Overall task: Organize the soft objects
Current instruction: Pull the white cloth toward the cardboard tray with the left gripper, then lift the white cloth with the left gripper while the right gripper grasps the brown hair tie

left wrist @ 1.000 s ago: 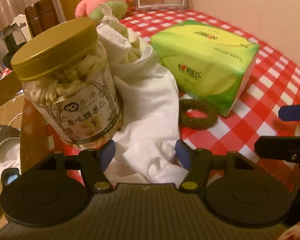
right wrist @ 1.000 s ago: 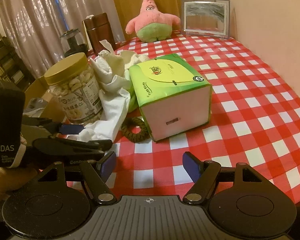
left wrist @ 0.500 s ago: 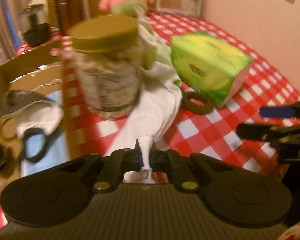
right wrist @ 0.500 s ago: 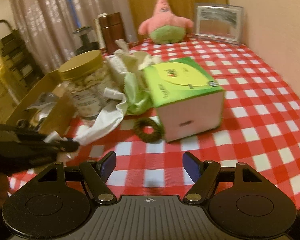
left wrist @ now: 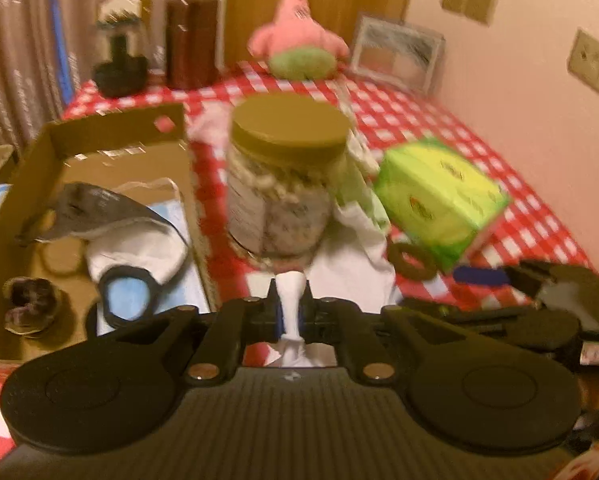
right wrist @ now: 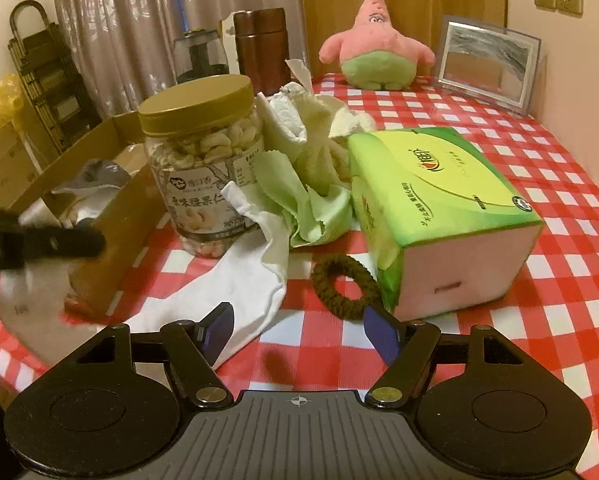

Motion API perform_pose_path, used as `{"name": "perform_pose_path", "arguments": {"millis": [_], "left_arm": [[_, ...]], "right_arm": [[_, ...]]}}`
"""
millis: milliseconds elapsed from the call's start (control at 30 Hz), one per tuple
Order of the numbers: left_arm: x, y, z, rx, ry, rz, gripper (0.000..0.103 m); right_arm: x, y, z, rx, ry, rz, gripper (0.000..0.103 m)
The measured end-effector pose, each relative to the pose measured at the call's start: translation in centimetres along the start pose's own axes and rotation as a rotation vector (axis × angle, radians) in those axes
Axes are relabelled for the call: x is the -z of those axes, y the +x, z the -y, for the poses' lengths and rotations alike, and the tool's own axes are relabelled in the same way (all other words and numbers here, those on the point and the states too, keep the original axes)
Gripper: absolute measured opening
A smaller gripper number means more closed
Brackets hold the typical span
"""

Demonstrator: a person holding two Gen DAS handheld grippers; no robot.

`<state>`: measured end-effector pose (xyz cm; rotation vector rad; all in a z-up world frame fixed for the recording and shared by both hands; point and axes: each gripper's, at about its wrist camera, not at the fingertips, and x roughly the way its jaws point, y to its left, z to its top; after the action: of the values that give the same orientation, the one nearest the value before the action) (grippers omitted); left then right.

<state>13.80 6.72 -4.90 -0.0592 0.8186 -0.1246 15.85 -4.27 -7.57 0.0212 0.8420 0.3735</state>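
Observation:
My left gripper [left wrist: 291, 312] pinches a corner of the white cloth [left wrist: 351, 276], which stretches taut from the pile beside the jar; its jaws are easing open slightly with the cloth still pressed between the pads. The right wrist view shows that gripper as a dark blur [right wrist: 59, 240] at the left, with the white cloth [right wrist: 239, 280] trailing across the table. My right gripper [right wrist: 299, 324] is open and holds nothing, just short of a dark brown hair tie [right wrist: 343, 284]. A light green cloth [right wrist: 295, 196] and a cream towel [right wrist: 323, 136] lie heaped behind.
A gold-lidded jar of nuts [right wrist: 203, 168] stands against the cloths. A green tissue pack [right wrist: 439, 208] lies right of the hair tie. A cardboard box [left wrist: 99, 136] at the left holds a grey-white cloth and hair ties. A pink plush [right wrist: 375, 48] and a photo frame [right wrist: 487, 60] stand at the back.
My left gripper shut on the white cloth's corner, then drew back and up, pulling the cloth out long. My right gripper moved in lower toward the hair tie, still open.

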Motion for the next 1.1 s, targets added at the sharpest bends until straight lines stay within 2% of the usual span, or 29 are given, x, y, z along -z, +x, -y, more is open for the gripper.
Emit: {"name": "perform_pose_path", "arguments": {"millis": [33,100,167,267,367,467,600,700,867,1000,1033,1100], "left_arm": [[0.2,0.5,0.3,0.004,0.008,-0.008,0.009],[0.5,1.6,0.4,0.022,0.029,-0.05,0.022],[0.8,2.5,0.7,0.037,0.058,-0.082,0.043],[1.1,3.1,1.5,0.051,0.123,-0.114,0.06],[1.3,3.3,2.3,0.074,0.189,-0.139,0.069],[1.8,4.4,3.0,0.099,0.26,-0.213,0.07],[2.5,5.3,4.0,0.065,0.357,-0.265,0.07],[2.3,5.8,4.3,0.056,0.367,-0.273,0.07],[2.6,6.9,5.5,0.02,0.474,-0.267,0.07],[2.2,7.6,5.7,0.012,0.479,-0.268,0.073],[2.1,7.7,5.8,0.012,0.482,-0.27,0.072],[2.0,7.7,6.0,0.018,0.501,-0.27,0.06]], "right_arm": [[0.0,0.2,0.1,0.001,-0.003,-0.001,0.072],[0.1,0.5,0.2,0.009,-0.002,-0.005,0.072],[0.2,0.7,0.6,0.011,0.018,-0.01,0.072],[0.3,0.4,1.2,0.008,0.048,-0.005,0.072],[0.4,0.2,1.8,0.004,0.068,-0.013,0.072],[0.7,0.1,2.4,-0.016,0.111,-0.029,0.072],[0.9,-0.3,2.6,-0.014,0.118,-0.028,0.072],[1.0,-0.4,2.7,-0.022,0.127,-0.026,0.072],[1.0,-0.5,2.7,-0.031,0.133,-0.023,0.072],[1.0,-0.5,2.9,-0.031,0.145,-0.024,0.072],[1.0,-0.5,3.0,-0.031,0.147,-0.022,0.072],[0.9,-0.6,3.0,-0.031,0.148,-0.019,0.072]]}}
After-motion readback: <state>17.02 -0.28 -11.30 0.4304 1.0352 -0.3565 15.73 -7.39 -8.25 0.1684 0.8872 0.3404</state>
